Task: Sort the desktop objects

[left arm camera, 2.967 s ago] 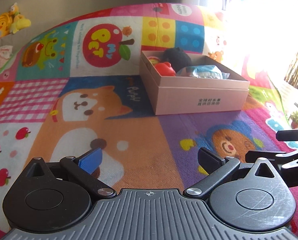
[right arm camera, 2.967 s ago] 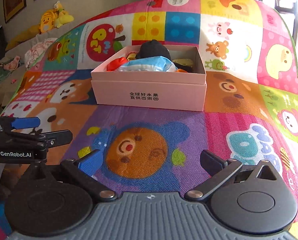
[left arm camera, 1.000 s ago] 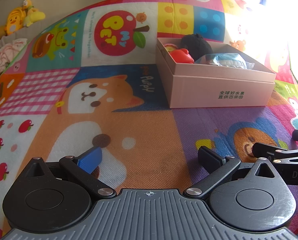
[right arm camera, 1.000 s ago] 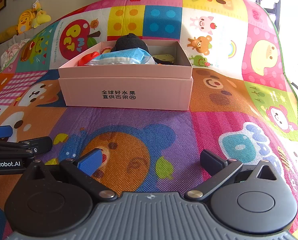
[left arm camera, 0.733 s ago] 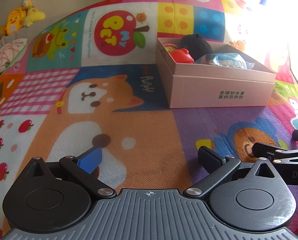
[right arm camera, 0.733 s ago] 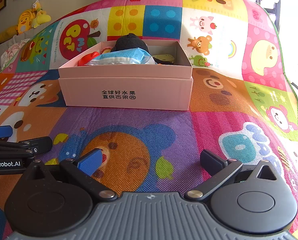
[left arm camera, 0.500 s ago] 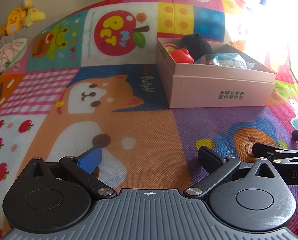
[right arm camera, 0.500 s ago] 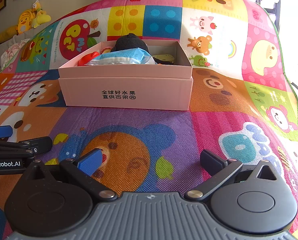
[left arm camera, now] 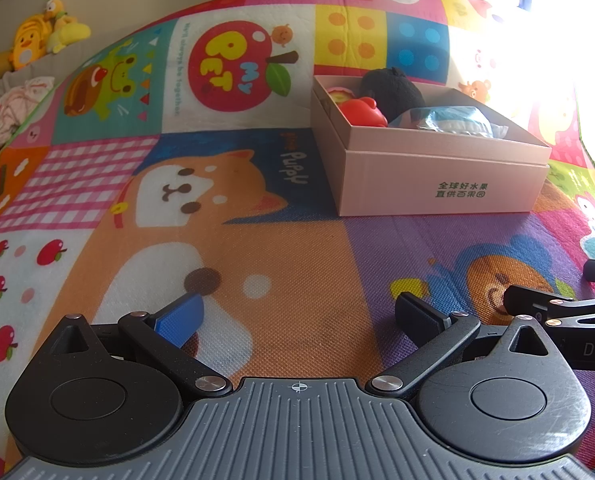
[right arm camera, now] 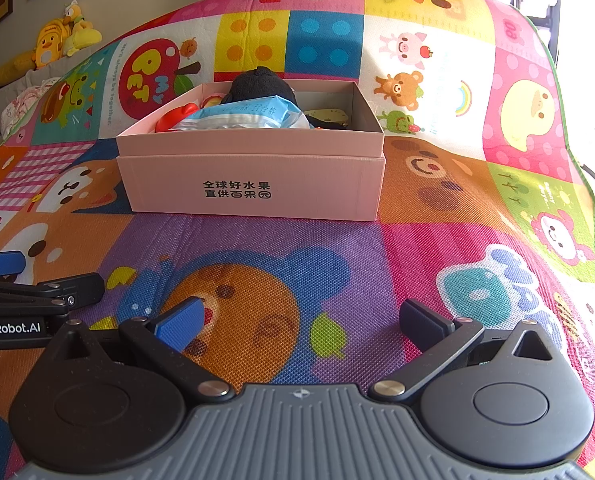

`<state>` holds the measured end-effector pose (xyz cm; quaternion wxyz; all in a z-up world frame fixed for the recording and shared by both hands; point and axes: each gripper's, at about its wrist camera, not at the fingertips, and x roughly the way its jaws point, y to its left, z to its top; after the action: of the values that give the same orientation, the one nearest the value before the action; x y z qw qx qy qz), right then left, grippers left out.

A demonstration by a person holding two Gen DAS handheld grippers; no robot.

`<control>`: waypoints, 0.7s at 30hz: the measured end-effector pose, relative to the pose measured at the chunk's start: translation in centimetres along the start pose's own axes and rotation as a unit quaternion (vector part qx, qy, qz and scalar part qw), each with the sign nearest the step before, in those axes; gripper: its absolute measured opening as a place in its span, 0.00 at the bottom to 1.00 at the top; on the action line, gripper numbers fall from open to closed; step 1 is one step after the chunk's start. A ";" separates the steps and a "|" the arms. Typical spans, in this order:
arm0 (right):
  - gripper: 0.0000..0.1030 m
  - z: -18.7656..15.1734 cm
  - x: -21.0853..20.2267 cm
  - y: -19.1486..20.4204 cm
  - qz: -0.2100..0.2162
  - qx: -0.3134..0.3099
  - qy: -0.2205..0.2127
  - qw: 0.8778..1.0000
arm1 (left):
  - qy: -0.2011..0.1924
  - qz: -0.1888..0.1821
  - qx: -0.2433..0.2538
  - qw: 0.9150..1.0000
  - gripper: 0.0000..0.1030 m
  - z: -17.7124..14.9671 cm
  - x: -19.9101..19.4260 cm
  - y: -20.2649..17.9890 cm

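My tongs (left arm camera: 297,314) are matt black plastic with bright metal rivets. The pink box (right arm camera: 253,176) looks like matt cardboard; the play mat (right arm camera: 377,248) has a fine woven texture.

Left tool (left arm camera: 299,316) spread wide; right tool (right arm camera: 303,322) likewise.

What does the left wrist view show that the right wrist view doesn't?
Only the left wrist view shows the puppy print whole, beside the pink box. Only the right wrist view shows the yellowish item at the box's right end and the duck print. Both show the box holding a red toy, a black plush and a blue packet, and both grippers, left and right, open and empty.
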<state>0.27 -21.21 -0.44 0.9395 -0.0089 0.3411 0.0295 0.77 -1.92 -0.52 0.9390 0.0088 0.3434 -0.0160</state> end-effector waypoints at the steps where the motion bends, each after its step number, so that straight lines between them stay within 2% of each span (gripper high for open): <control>1: 1.00 0.0 0.0 0.0 0.000 0.000 0.000 1.000 | 0.000 0.000 0.000 1.000 1.00 0.0 0.0 0.0; 21: 1.00 0.0 0.0 0.0 0.002 0.003 0.000 1.000 | 0.000 0.001 0.001 1.000 1.00 0.0 -0.2 -0.2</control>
<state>0.27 -21.26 -0.45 0.9396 -0.0060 0.3410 0.0303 0.61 -2.15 -0.44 0.9390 0.0104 0.3434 -0.0157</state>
